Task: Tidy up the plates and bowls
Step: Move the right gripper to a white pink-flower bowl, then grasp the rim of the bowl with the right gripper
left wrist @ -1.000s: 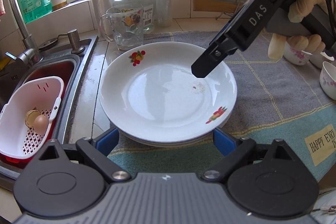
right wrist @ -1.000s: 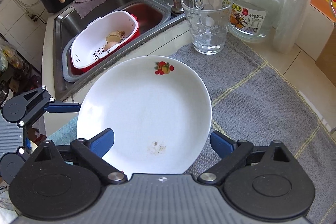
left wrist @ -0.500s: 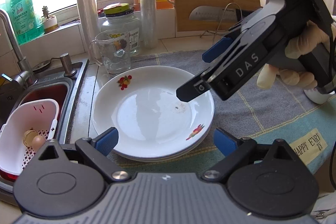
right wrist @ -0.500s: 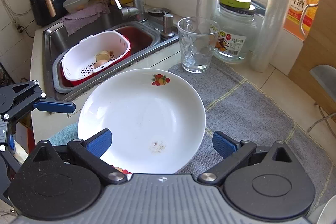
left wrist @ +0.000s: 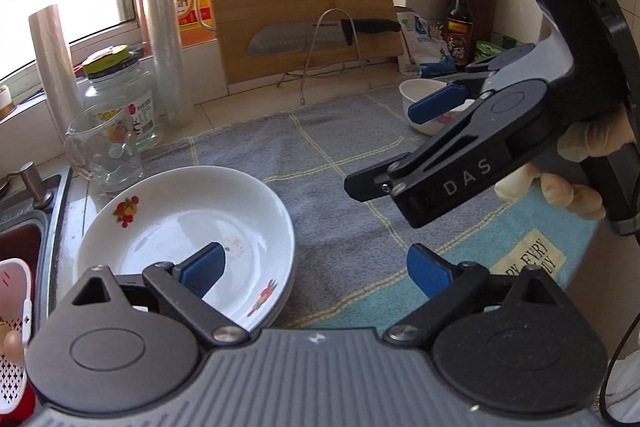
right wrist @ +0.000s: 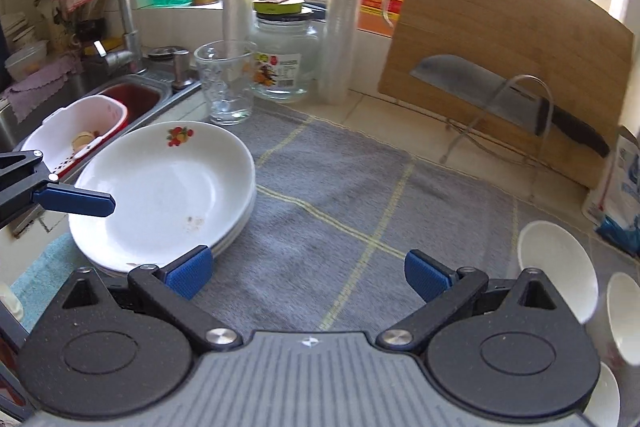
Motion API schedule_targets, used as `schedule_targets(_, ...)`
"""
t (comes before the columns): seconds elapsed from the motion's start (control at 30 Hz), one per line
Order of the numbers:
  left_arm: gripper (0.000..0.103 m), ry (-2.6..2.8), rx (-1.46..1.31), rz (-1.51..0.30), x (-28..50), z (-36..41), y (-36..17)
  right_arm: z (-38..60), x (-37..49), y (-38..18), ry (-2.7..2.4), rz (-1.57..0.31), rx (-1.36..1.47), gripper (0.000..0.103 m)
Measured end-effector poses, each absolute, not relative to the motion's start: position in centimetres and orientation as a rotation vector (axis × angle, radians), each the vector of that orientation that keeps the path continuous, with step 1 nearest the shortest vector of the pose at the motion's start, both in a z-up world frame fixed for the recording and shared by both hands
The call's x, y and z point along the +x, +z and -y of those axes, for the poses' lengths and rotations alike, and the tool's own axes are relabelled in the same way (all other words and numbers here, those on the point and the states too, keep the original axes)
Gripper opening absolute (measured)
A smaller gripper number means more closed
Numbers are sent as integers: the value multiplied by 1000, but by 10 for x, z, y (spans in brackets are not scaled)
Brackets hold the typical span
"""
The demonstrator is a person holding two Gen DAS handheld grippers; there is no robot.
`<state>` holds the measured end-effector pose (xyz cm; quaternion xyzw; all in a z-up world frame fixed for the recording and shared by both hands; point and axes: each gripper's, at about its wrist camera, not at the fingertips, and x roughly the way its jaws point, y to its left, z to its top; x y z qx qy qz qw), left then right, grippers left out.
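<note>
Plates and bowls wait untouched, because both tongs are empty right now: the left gripper point(left wrist: 314, 271) at the bottom of its own view has its blue pads spread wide with nothing between them, one pad hanging over the plate stack, the other over the cloth. The right gripper point(right wrist: 308, 273) stands just as wide, its jaws framing only bare grey dish mat point(right wrist: 340, 187), and in the left view it juts in from the right edge, held in a gloved hand point(left wrist: 576, 163). Outward from there, the stack of plates point(right wrist: 168, 187) sits at the left of the right view, near the sink edge, apparently three deep, glossy white with fruit decals. They look like glazed ceramic: stiff, fairly heavy as a pile, slick on the rim and ready to chip on a knock. A pinch across the raised rim is likely the only real purchase. At the far right edge sit the small bowls point(right wrist: 556, 267), white, with a bit of floral print, at least one tipped on its side. Those should be lighter, but thin-walled and rounded, so a grip over the lip seems safest. A glass mug point(right wrist: 226, 87) just behind the plates crowds that side.
</note>
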<state>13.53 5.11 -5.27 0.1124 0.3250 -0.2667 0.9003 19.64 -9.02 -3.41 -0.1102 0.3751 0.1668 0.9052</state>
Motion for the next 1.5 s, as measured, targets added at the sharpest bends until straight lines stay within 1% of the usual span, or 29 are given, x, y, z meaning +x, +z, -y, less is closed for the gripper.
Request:
schedule_targets(0.27, 99, -726, 286, -646, 137, 6, -58, 161, 157, -30, 108, -755, -199, 103)
schedule_targets(0.57, 100, -863, 319, -650, 133, 94, -71, 247, 133, -32, -14, -777, -140, 103)
schedule_targets(0.83, 100, -901, 349, -634, 133, 153, -83, 309, 131, -38, -20, -792, -70, 103)
schedule_targets(1.13, 99, -897, 397, -598, 127, 201, -97, 345, 141, -51, 78, -826, -16, 102)
schedule_targets(1.37, 98, -875, 390, -581, 129, 219, -105, 362, 152, -58, 155, -853, 36, 97)
schedule_targets(1.5, 96, -858, 390, -571, 129, 223, -108, 367, 158, -63, 209, -877, 67, 87)
